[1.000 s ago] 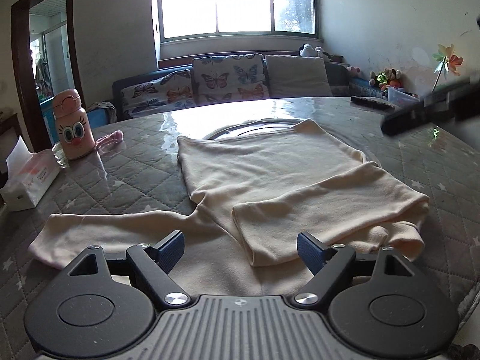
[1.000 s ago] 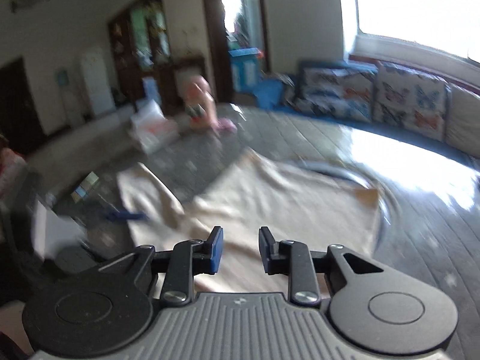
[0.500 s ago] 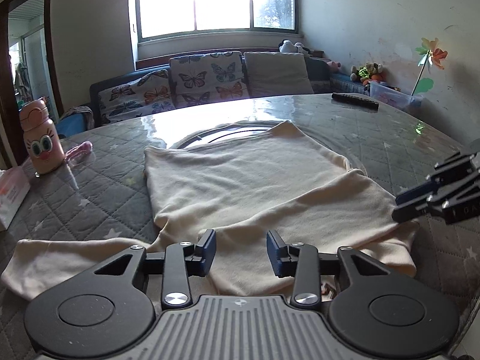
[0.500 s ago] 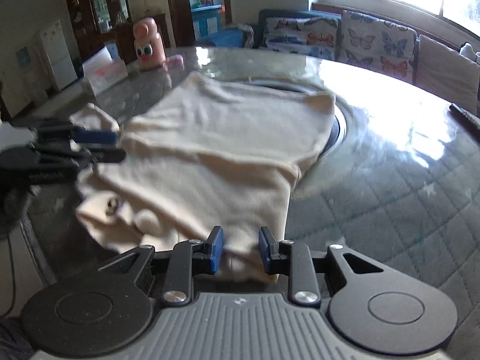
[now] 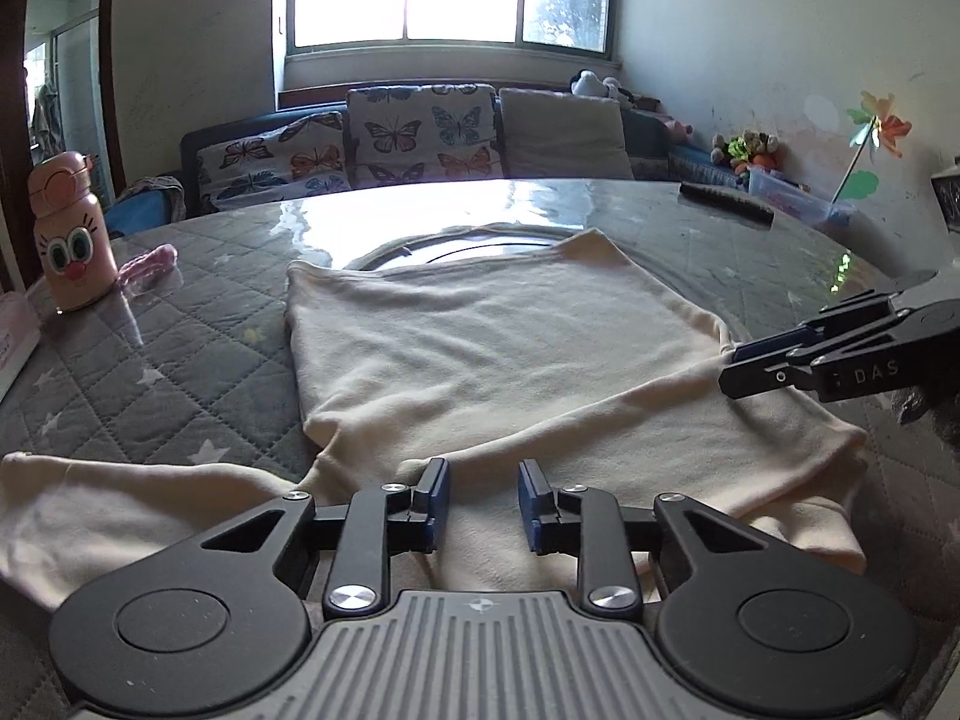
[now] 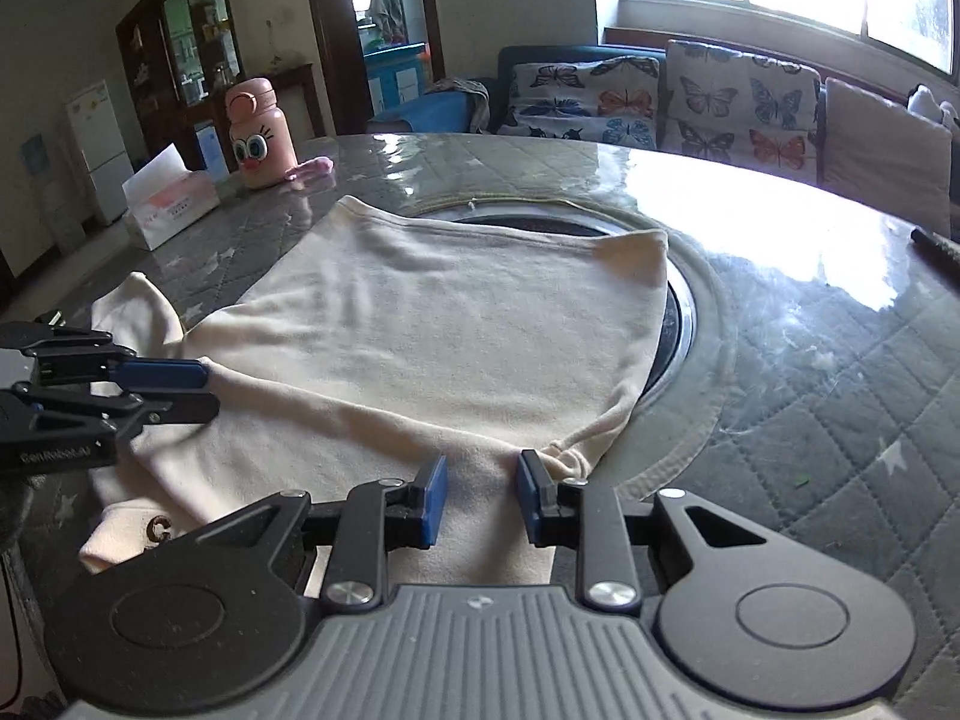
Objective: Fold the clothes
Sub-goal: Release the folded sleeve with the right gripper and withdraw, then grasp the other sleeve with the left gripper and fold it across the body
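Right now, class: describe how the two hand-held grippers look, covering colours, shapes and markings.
Left gripper and right gripper match: black linkage fingers with blue pads, silver screws, round black discs, and a ribbed grey body. White lettering marks each gripper's side.

A home living room: butterfly-cushioned sofa (image 5: pixel 420 132), quilt-covered table (image 5: pixel 180 360).

Your left gripper (image 5: pixel 483 504) is closing from a wide spread, jaws now narrow over the cream shirt (image 5: pixel 498 354) near its near edge. Your right gripper (image 6: pixel 477 498) drops from above onto the shirt's right shoulder.
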Demonstrator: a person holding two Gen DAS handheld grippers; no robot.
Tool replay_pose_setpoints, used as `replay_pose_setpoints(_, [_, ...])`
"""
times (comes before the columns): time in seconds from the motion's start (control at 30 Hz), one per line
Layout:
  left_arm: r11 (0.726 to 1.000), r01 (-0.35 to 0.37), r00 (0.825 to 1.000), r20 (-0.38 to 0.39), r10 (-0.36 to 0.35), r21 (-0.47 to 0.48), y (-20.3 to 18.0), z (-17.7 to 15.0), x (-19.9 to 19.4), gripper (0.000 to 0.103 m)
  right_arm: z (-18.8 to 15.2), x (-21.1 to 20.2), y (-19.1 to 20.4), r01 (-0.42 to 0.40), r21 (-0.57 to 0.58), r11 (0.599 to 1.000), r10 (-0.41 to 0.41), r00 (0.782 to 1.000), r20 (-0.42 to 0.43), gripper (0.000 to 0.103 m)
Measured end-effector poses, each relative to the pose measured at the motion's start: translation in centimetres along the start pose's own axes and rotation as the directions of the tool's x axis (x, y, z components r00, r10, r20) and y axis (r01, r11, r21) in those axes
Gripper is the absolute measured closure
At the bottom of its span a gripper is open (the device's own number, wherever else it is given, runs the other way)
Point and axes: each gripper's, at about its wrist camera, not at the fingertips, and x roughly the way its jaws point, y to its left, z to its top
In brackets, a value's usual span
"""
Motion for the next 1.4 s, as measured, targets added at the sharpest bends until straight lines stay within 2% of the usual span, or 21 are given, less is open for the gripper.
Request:
replay_pose_setpoints(0.17, [0.995,-0.070,0.997,0.006,0.071,-0.073,2.7,-0.6,-1.7,0.074,0.1,0.2,1.7,-0.012,-0.055,0.998,0.012,1.000,-0.002,0.076])
replay_pose_setpoints(0.3, [0.978,-0.159,0.987,0.017,0.163,-0.132,5.6,-1.0,-3.6,0.074,0.4,1.0,4.0,-0.041,-0.115,0.992,0.040,0.999,-0.008,0.076])
replay_pose_setpoints(0.43, [0.940,-0.271,0.961,0.002,0.277,-0.208,8.9,-1.6,-5.2,0.074,0.8,2.1,6.2,-0.075,-0.168,0.983,0.073,0.997,-0.018,0.076])
replay_pose_setpoints(0.53, [0.900,-0.354,0.932,-0.019,0.361,-0.255,11.2,-2.2,-6.1,0.068,1.2,3.1,8.3,-0.085,-0.223,0.971,0.084,0.996,-0.015,0.076])
replay_pose_setpoints(0.7, [0.847,-0.430,0.898,-0.054,0.437,-0.312,13.7,-2.9,-6.7,0.060,2.0,4.5,11.2,-0.133,-0.267,0.954,0.133,0.991,-0.017,0.076])
replay_pose_setpoints(0.8, [0.826,-0.452,0.887,-0.067,0.457,-0.337,14.5,-3.1,-6.8,0.058,2.0,4.7,13.0,-0.147,-0.321,0.936,0.150,0.989,-0.018,0.071])
replay_pose_setpoints(0.97, [0.800,-0.471,0.875,-0.082,0.476,-0.373,15.4,-3.2,-6.7,0.053,1.5,2.9,13.9,-0.186,-0.362,0.914,0.192,0.981,-0.020,0.071])
replay_pose_setpoints(1.13, [0.774,-0.492,0.863,-0.107,0.493,-0.399,16.3,-3.2,-5.9,0.053,0.0,3.0,15.1,-0.214,-0.417,0.883,0.211,0.976,-0.053,0.071])
replay_pose_setpoints(1.2, [0.766,-0.494,0.862,-0.117,0.493,-0.411,16.8,-3.3,-5.6,0.053,-0.1,2.9,15.4,-0.206,-0.432,0.878,0.211,0.977,-0.036,0.071])
replay_pose_setpoints(1.33, [0.756,-0.486,0.867,-0.130,0.481,-0.438,17.6,-3.3,-5.1,0.059,0.4,2.3,14.8,-0.219,-0.399,0.890,0.226,0.974,-0.028,0.071])
replay_pose_setpoints(1.4, [0.756,-0.485,0.867,-0.126,0.483,-0.441,17.9,-3.3,-5.0,0.075,0.5,1.7,14.2,-0.212,-0.383,0.899,0.223,0.975,-0.015,0.071])
